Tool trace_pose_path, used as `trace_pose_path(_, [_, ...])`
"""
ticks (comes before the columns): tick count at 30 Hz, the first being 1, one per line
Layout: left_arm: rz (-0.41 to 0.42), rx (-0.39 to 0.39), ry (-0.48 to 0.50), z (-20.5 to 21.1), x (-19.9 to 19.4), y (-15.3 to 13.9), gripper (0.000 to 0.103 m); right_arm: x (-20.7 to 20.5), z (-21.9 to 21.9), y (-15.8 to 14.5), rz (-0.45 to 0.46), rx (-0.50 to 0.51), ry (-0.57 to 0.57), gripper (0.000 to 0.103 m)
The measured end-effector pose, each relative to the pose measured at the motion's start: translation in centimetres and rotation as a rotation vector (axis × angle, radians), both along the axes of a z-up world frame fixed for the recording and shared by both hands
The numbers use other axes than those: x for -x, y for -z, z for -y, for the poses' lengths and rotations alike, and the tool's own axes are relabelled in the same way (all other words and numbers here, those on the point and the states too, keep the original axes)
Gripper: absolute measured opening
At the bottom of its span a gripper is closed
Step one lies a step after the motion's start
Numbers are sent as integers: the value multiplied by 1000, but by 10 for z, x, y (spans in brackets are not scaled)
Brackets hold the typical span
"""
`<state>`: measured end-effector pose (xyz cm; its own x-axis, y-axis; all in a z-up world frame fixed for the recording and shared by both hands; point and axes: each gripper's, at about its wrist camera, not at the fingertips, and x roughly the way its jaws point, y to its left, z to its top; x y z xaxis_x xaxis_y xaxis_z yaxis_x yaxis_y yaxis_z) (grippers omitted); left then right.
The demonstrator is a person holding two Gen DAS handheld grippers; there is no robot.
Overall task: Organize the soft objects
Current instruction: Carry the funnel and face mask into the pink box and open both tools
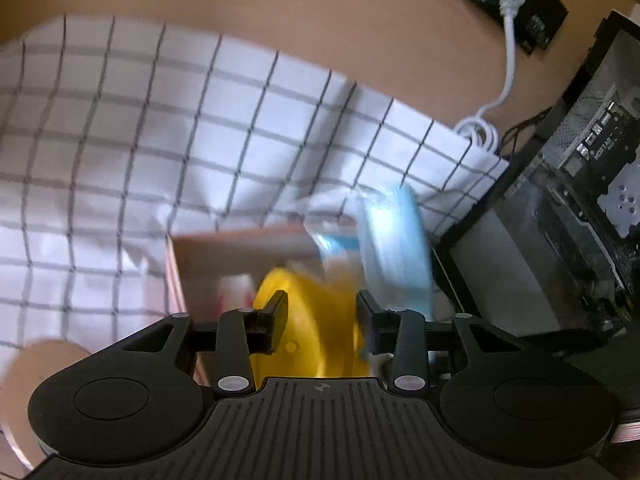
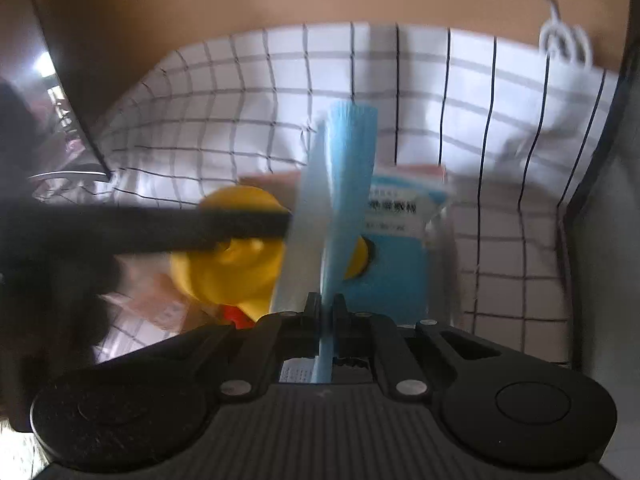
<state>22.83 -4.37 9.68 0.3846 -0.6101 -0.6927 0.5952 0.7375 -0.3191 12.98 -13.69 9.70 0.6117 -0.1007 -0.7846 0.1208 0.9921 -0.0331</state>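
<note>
A tan bench (image 1: 320, 8) carries a white cloth with a dark grid (image 1: 120, 120), and on it sits a shallow cardboard box (image 1: 240, 248).

The right tool (image 2: 327, 304) is clamped shut on a thin light-blue face mask (image 2: 348, 152), which stands up from its jaws above the box. The left tool (image 1: 322, 308) has its jaws apart with nothing pressed between them, above a yellow rubber duck (image 1: 312, 320) lying in the box. A blue packet (image 2: 396, 240) also sits in the box, just beside the duck.

Both views are blurred. To do this step well, lower the mask over bare box floor, clear of the duck, and release only once it hangs inside the walls.
</note>
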Motion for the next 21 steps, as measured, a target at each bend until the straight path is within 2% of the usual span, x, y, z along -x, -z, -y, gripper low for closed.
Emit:
trace_pose_path(4, [13,-3,-12,-6,5,-13,40,-11,1,14,16,16,18,6])
trace_pose_path(8, [4,12,-11,-10,11,-22,37,-5,-13,15,19,142,-6,6])
trace_pose_path(10, [17,31,-15,-14,16,-27,36,-2,-16,16,11,171,-9,6])
trace_pose_path(13, [54,49,-13,-17,21,-34,35,6,-18,8,45,165,-17,18])
trace_pose_path(15, [56,24,-9,-18,23,-34,35,13,-21,-2,95,161,-32,33])
trace_pose_path(19, [42,15,-16,-18,22,-29,34,22,-27,-19,215,171,-59,35])
trace_pose_path(21, [40,50,-16,-17,22,-31,34,15,-27,-17,200,141,-88,35])
